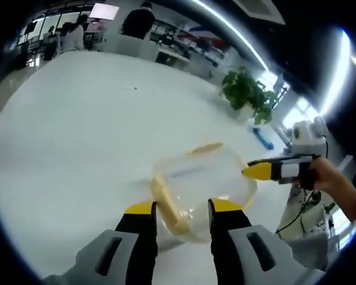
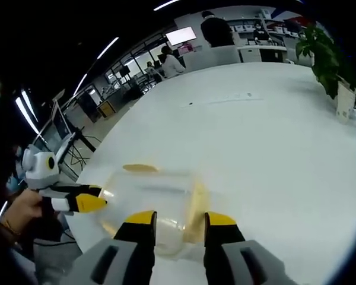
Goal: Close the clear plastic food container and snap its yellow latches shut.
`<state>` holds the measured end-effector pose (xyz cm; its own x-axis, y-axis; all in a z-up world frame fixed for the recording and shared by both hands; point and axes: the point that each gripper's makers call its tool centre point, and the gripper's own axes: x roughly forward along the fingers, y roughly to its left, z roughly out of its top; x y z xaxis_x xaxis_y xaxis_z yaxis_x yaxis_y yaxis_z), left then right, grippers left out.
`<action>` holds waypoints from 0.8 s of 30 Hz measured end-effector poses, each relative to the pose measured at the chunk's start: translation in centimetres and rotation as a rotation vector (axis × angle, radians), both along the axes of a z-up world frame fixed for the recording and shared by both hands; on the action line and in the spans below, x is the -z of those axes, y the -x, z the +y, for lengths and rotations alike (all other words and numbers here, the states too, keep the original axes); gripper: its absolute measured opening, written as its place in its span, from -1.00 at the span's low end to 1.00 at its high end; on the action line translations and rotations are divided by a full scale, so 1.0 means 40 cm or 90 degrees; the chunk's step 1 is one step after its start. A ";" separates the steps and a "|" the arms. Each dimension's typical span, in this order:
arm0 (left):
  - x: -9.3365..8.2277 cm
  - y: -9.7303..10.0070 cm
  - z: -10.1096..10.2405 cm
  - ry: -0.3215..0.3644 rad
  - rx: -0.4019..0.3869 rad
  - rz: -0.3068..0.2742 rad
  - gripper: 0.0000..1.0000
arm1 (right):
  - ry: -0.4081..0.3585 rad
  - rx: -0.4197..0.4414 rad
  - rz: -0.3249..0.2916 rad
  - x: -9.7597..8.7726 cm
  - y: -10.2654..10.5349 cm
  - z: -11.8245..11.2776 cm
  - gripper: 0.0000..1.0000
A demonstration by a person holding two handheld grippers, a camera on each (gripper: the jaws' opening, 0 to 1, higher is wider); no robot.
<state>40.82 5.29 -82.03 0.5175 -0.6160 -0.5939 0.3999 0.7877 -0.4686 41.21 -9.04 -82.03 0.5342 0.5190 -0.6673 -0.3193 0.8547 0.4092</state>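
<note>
Item: your clear container (image 1: 202,181) with yellow latches (image 1: 169,208) sits on a wide white table (image 1: 77,130), your left gripper (image 1: 183,209) and right gripper (image 2: 175,221) each parted at its edges, gripping nothing, in an office with a potted plant (image 1: 246,89), ceiling light strips (image 1: 231,29) and seated people (image 2: 169,62) beyond.

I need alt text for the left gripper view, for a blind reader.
A clear plastic food container with yellow latches sits on a white table, just ahead of the open left claw. The right claw touches its right edge.
</note>
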 end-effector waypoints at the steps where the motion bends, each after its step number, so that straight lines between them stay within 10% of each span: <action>1: 0.000 0.000 -0.001 -0.001 0.003 0.000 -0.38 | 0.000 -0.001 0.000 0.000 0.000 0.000 -0.41; 24: 0.001 -0.012 -0.008 -0.008 0.008 -0.012 -0.41 | 0.002 -0.022 0.045 0.005 -0.002 0.000 -0.45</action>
